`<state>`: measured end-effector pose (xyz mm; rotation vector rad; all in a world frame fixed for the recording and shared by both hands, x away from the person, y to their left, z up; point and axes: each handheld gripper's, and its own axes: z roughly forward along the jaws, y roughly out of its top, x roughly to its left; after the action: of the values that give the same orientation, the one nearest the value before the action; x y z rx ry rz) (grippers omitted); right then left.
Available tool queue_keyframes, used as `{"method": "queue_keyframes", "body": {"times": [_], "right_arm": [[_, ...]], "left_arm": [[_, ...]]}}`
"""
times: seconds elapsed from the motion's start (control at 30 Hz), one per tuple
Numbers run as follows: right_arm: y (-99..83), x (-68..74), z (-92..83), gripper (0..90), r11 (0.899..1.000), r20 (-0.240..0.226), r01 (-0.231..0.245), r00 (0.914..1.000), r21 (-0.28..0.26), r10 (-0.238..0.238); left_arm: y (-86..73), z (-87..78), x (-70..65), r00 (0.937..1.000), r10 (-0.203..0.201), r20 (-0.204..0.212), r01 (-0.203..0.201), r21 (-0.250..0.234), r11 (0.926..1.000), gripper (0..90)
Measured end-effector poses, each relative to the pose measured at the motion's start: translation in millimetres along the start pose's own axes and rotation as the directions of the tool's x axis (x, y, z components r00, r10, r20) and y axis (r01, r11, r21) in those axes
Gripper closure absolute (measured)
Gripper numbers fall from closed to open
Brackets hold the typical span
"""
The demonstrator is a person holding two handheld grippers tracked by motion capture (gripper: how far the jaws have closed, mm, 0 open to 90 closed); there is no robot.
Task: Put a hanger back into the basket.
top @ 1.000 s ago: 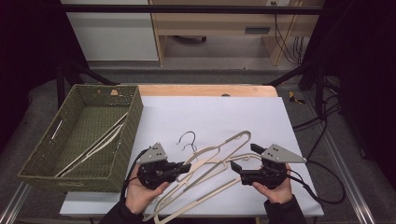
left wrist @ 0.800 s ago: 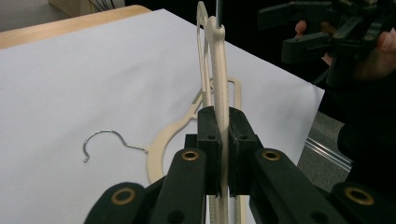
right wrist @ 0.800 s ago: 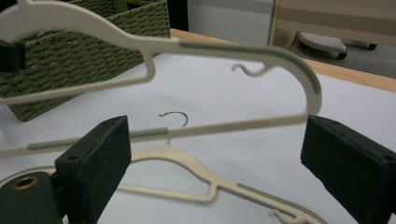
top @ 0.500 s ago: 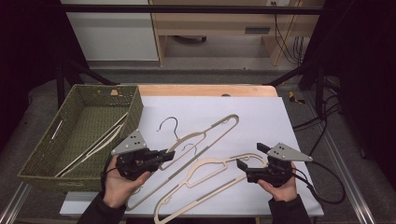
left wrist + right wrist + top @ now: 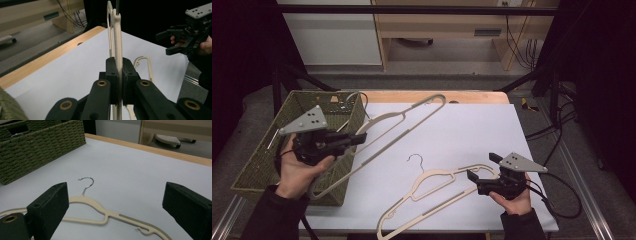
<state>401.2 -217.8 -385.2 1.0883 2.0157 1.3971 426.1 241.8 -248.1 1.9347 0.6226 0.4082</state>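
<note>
My left gripper (image 5: 355,138) is shut on a beige hanger (image 5: 412,112) and holds it in the air, tilted over the right wall of the green wicker basket (image 5: 259,160). In the left gripper view the jaws of the left gripper (image 5: 117,75) clamp the hanger (image 5: 117,45) edge-on. A second beige hanger (image 5: 432,182) with a metal hook lies flat on the white table. My right gripper (image 5: 482,167) stands open by that hanger's right end. In the right gripper view the right gripper (image 5: 116,203) is spread wide above the hanger (image 5: 100,212), touching nothing.
The white tabletop (image 5: 472,125) has a wooden strip (image 5: 437,96) along its far edge. The basket (image 5: 37,147) stands at the table's left side. Cables trail off to the right (image 5: 562,195). Across the table, the right gripper (image 5: 176,41) is seen from the left one.
My left gripper has lifted one hanger off the table and carried it left, up over the basket's edge. The other hanger stays on the table, and the right hand has barely moved.
</note>
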Motion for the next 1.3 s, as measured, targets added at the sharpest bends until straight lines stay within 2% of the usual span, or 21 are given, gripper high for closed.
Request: {"method": "queue_keyframes", "body": {"times": [0.17, 0.4, 0.5, 0.67, 0.87, 1.03, 1.17, 1.2, 1.23, 1.3], "right_arm": [[-0.4, -0.4, 0.7, 7.2, 1.0, 0.002, 0.006, 1.0, 0.006, -0.006], [-1.2, 0.3, 3.2, 7.0, 1.0, 0.006, 0.011, 0.9999, 0.011, -0.011], [-1.1, 0.2, 3.2, 7.0, 1.0, 0.006, 0.012, 0.9999, 0.011, -0.012], [-1.2, 0.2, 3.3, 7.0, 1.0, 0.003, 0.015, 0.9999, 0.012, -0.015], [-1.2, 0.3, 3.4, 7.0, 1.0, 0.006, 0.014, 0.9999, 0.011, -0.014], [-1.3, 0.2, 3.4, 7.1, 1.0, 0.003, 0.018, 0.9998, 0.013, -0.018], [-1.4, 0.7, 3.9, 7.2, 1.0, 0.005, 0.013, 0.9999, 0.015, -0.013], [-1.4, 0.8, 3.9, 7.2, 1.0, 0.005, 0.013, 0.9999, 0.016, -0.013], [-1.3, 0.8, 3.8, 7.2, 1.0, 0.004, 0.013, 0.9999, 0.015, -0.013], [-1.3, 0.9, 3.7, 7.2, 1.0, 0.004, 0.013, 0.9999, 0.014, -0.013]], "left_arm": [[-1.0, -14.3, 23.3, 0.9977, 0.028, -0.062, -0.027, 0.021, 0.9994, 85.7], [-16.9, -32.9, 55.1, 0.9906, 0.046, -0.129, -0.043, 0.024, 0.9988, 85.7], [-26.0, -39.4, 68.1, 0.9827, 0.064, -0.174, -0.058, 0.038, 0.9976, 85.6], [-41.8, -48.0, 86.2, 0.9726, 0.06, -0.224, -0.048, 0.058, 0.9971, 85.6], [-58.8, -55.9, 104.4, 0.96, 0.048, -0.276, -0.027, 0.079, 0.9965, 85.7], [-70.0, -62.7, 116.6, 0.9525, 0.041, -0.302, -0.013, 0.093, 0.9956, 85.6], [-79.2, -67.7, 127.1, 0.9427, 0.049, -0.33, -0.02, 0.091, 0.9957, 85.6], [-82.3, -69.4, 130.1, 0.9382, 0.042, -0.343, -0.011, 0.092, 0.9957, 85.6], [-85.6, -70.9, 132.3, 0.938, 0.029, -0.345, 0.005, 0.095, 0.9954, 85.6], [-90.6, -73.7, 136.9, 0.9338, 0.017, -0.357, 0.019, 0.099, 0.9949, 85.6]]}}
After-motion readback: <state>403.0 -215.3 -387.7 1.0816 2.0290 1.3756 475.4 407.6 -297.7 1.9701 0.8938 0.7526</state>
